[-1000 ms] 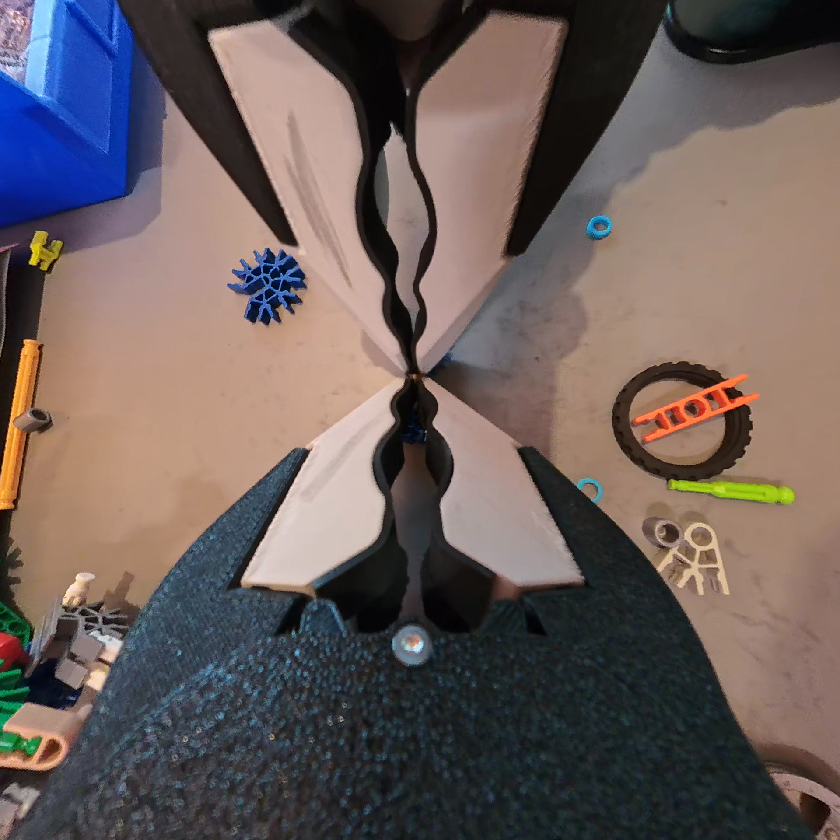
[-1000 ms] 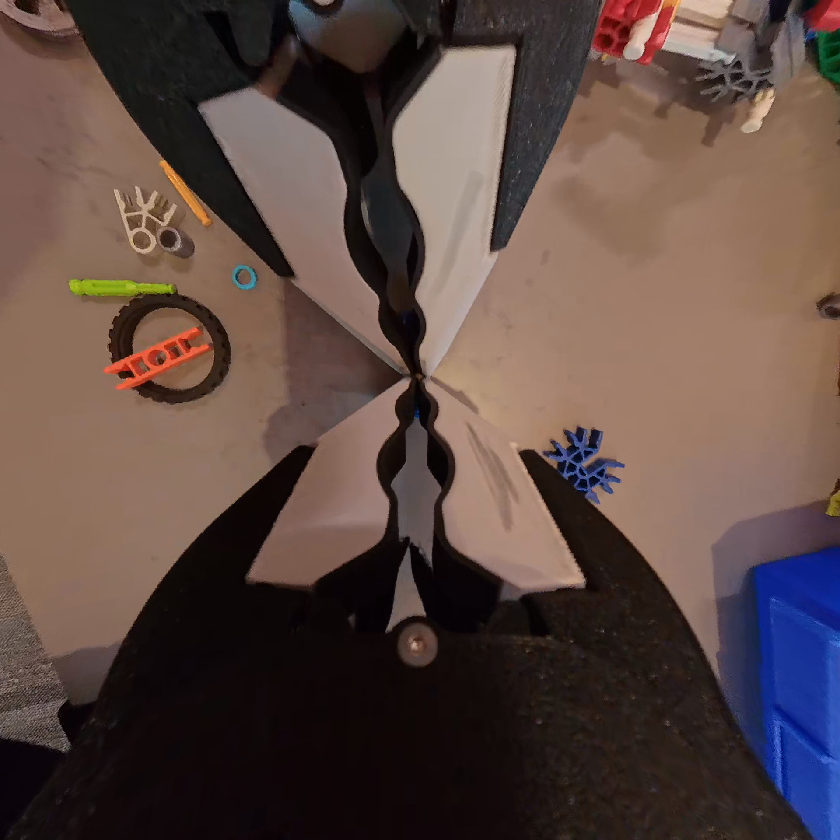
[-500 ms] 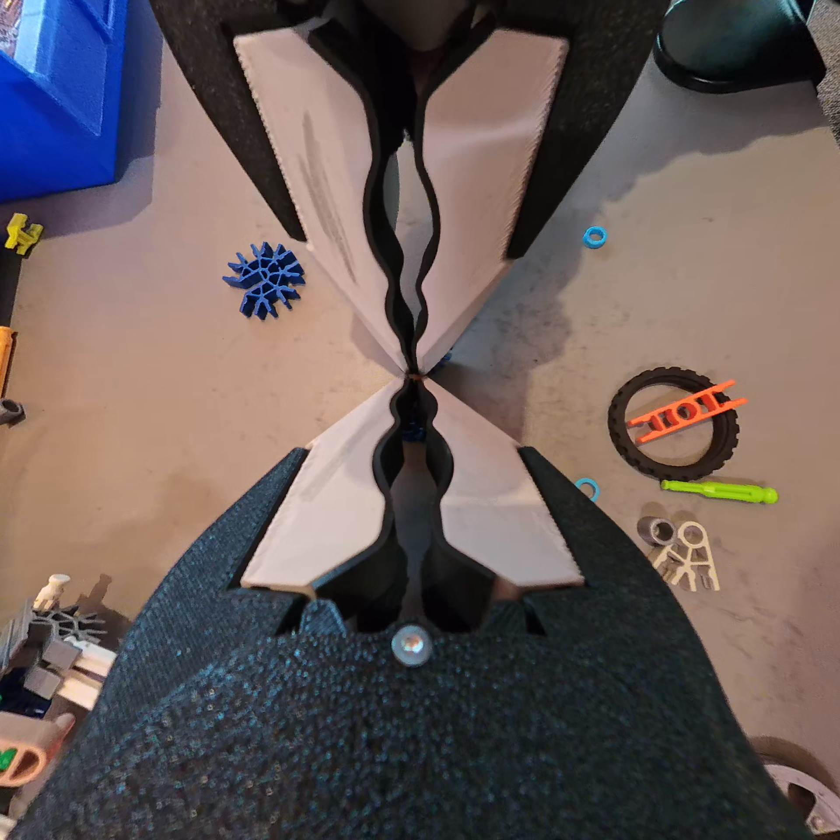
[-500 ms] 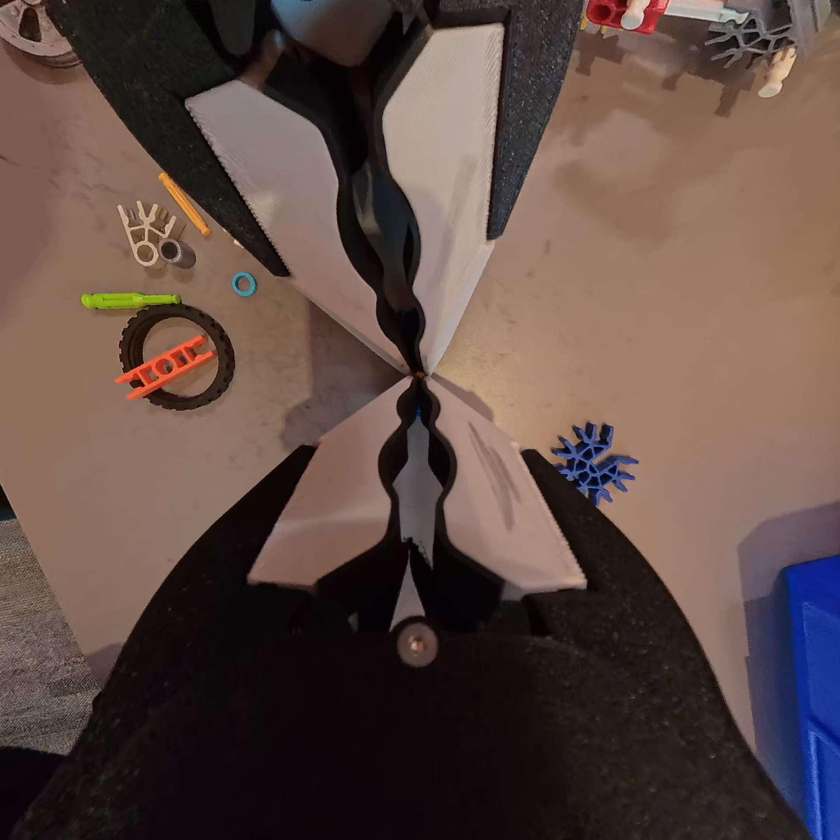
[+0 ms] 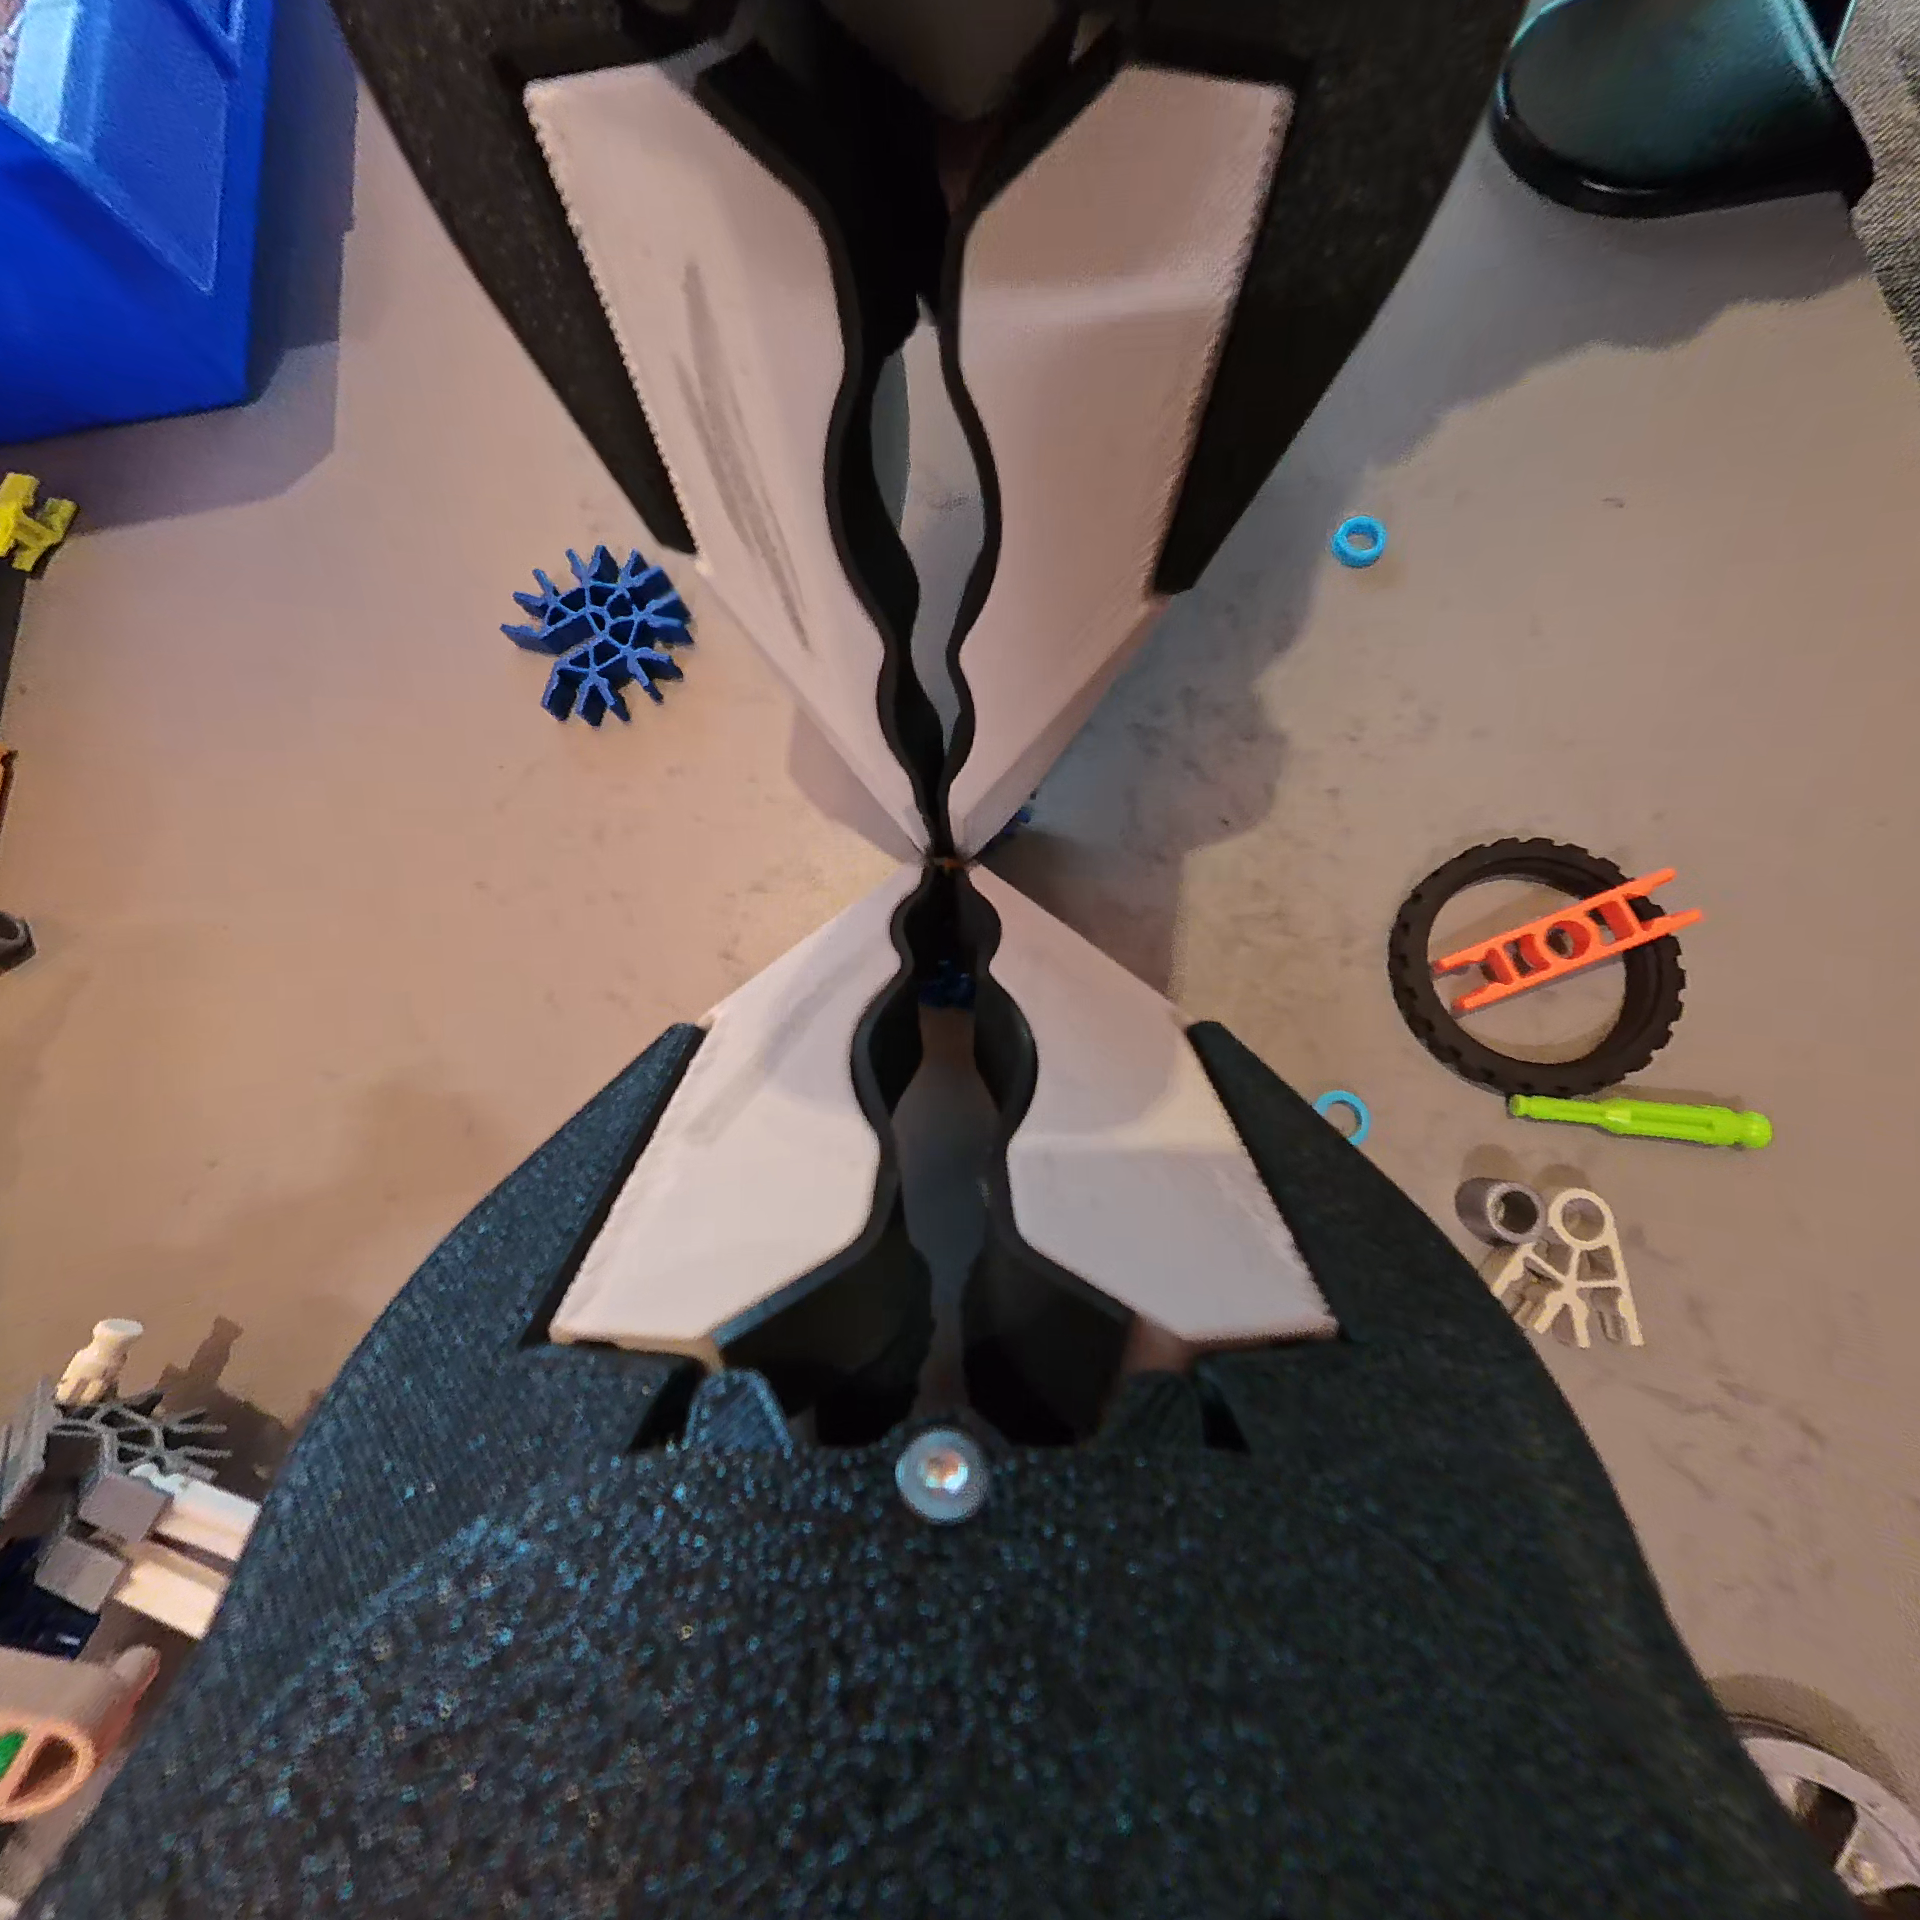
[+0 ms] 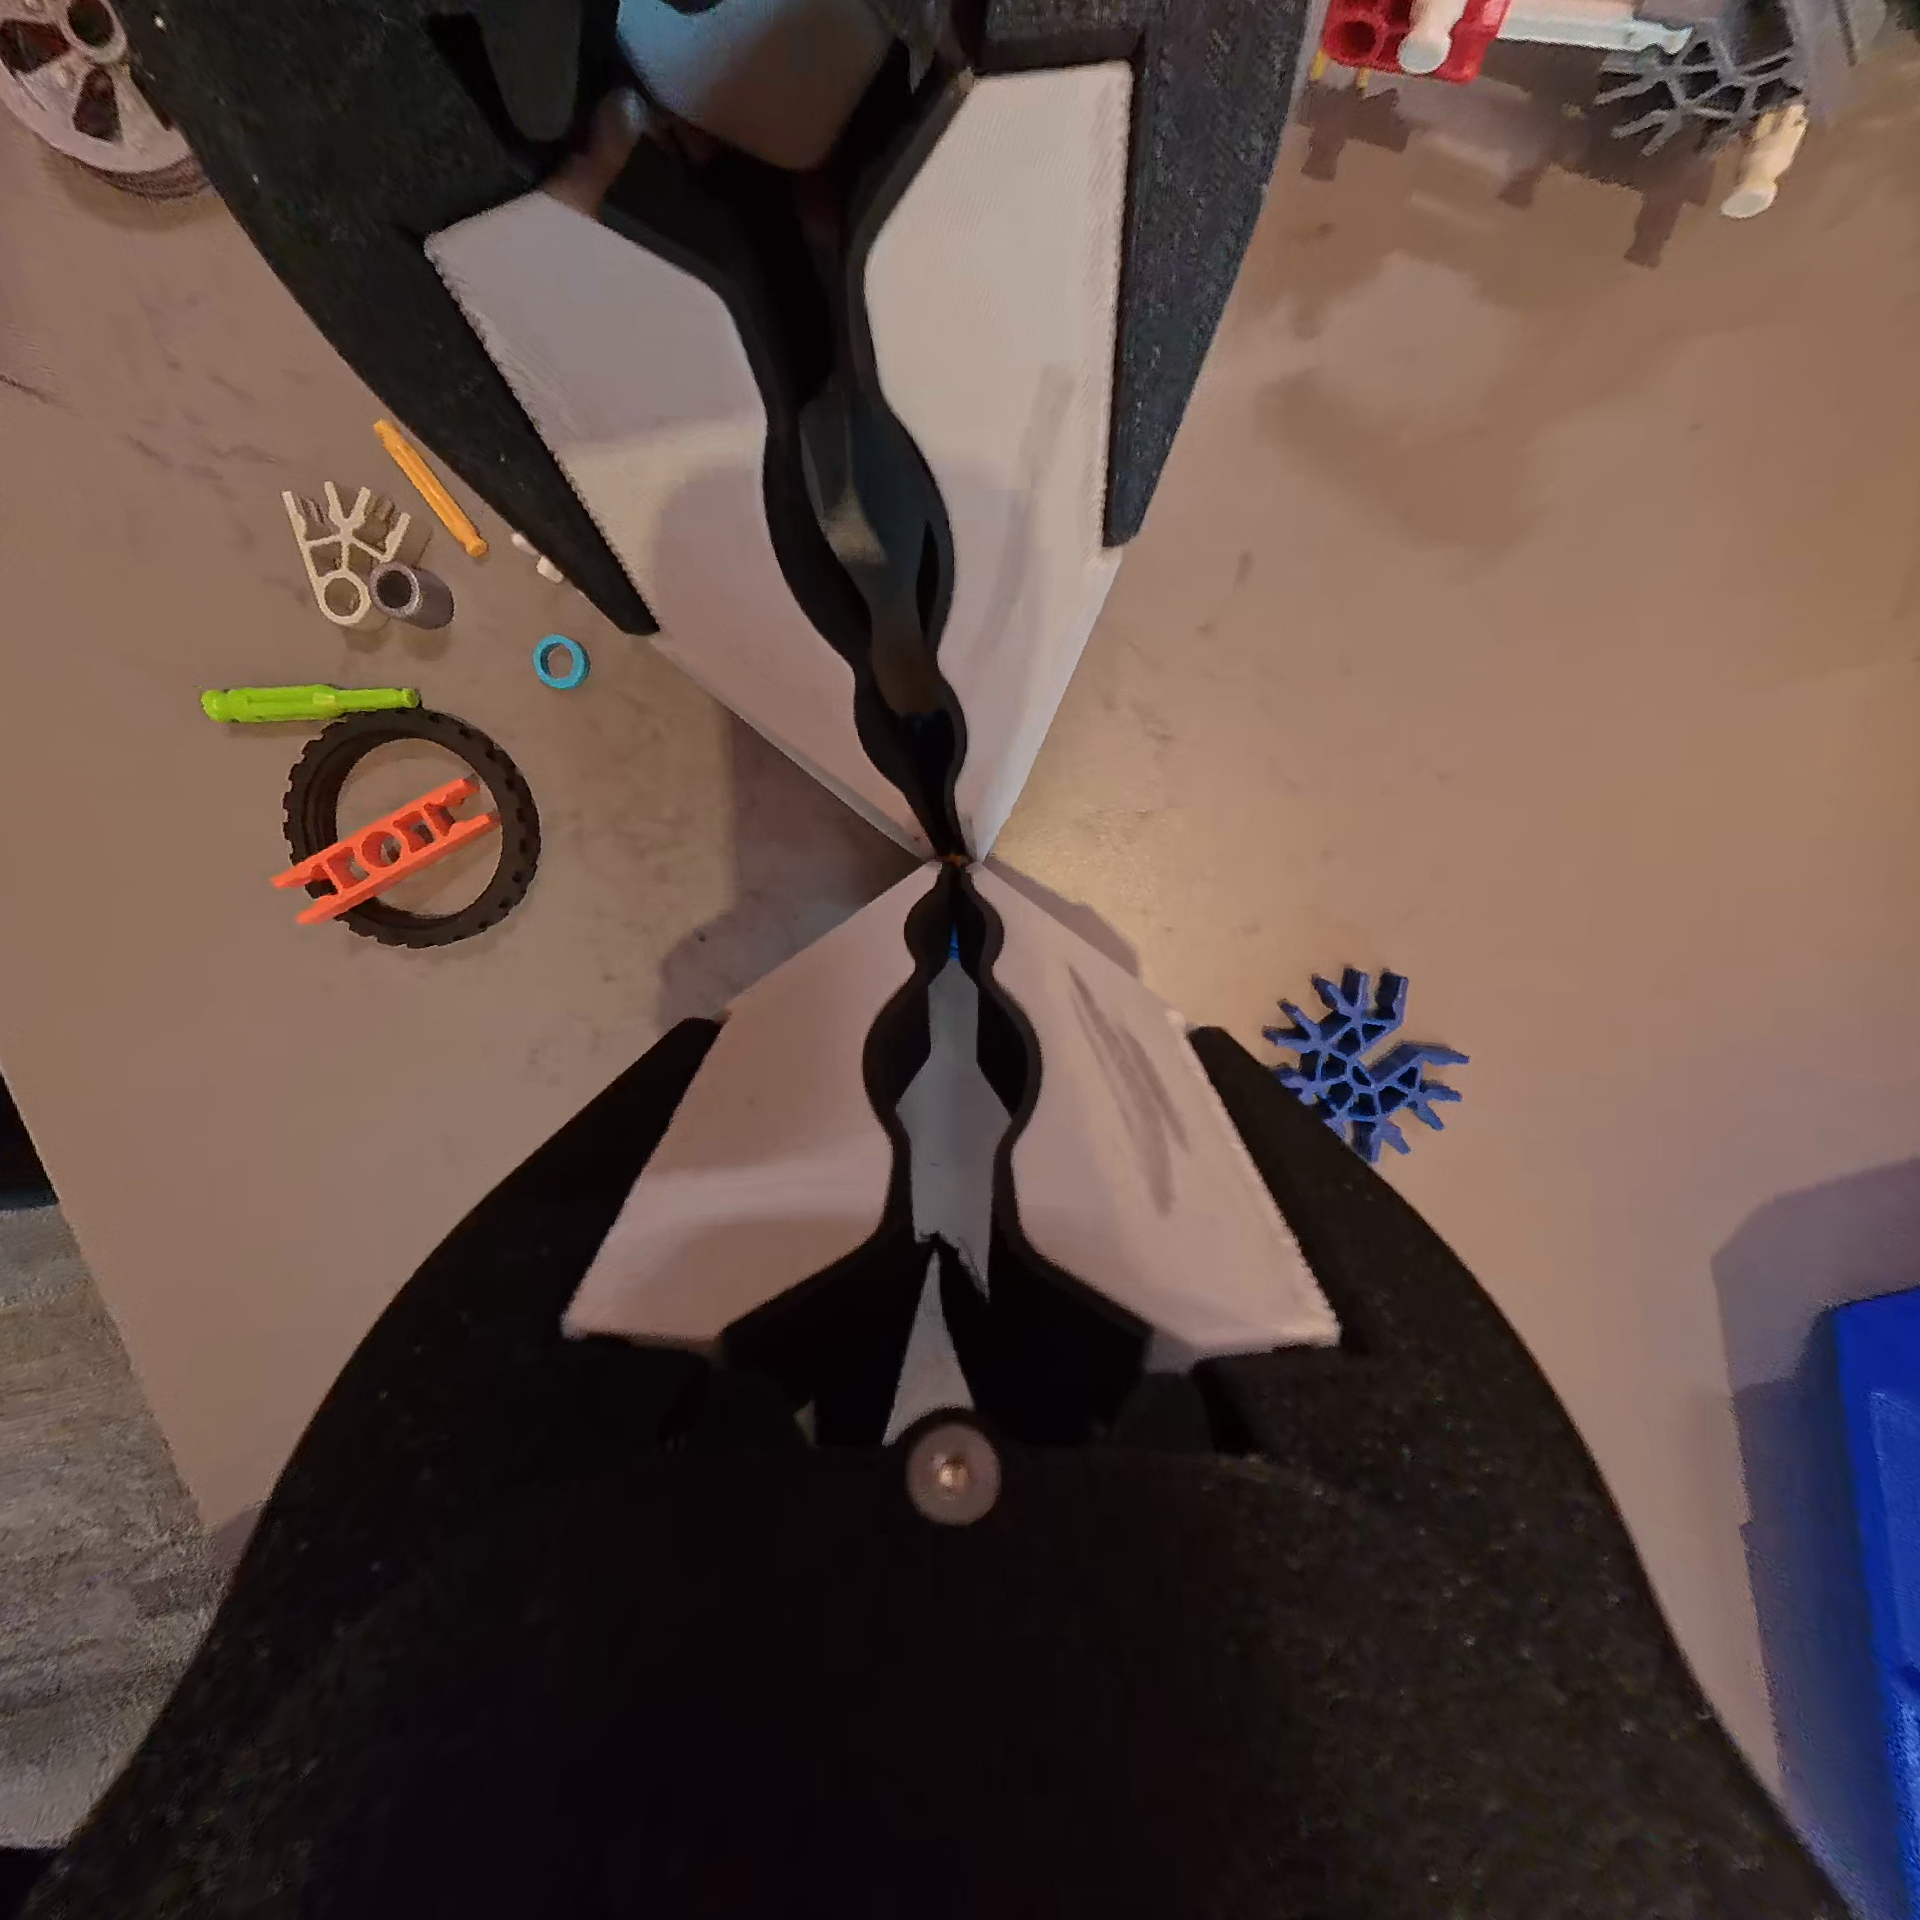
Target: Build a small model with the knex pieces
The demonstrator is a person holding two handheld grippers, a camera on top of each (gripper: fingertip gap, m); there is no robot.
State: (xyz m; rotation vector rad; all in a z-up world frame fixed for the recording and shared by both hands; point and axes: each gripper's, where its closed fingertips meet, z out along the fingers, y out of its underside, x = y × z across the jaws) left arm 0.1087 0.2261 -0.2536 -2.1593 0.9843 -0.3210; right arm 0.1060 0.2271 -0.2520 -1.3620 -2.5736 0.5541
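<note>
Your left gripper [image 5: 945, 883] and right gripper [image 6: 951, 883] meet tip to tip above the table [image 5: 312, 935]. Each has its jaws pinched together on a small blue piece [image 5: 945, 982], mostly hidden between them. A blue snowflake connector [image 5: 601, 634] lies just beside the tips; a tyre [image 5: 1538, 982] with an orange piece [image 5: 1558, 940] sits well apart.

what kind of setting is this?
Likely a hobby or play table for a construction-toy set: loose parts on a beige tabletop, such as a blue snowflake connector, a black tyre, a green rod, beside a blue bin.
</note>
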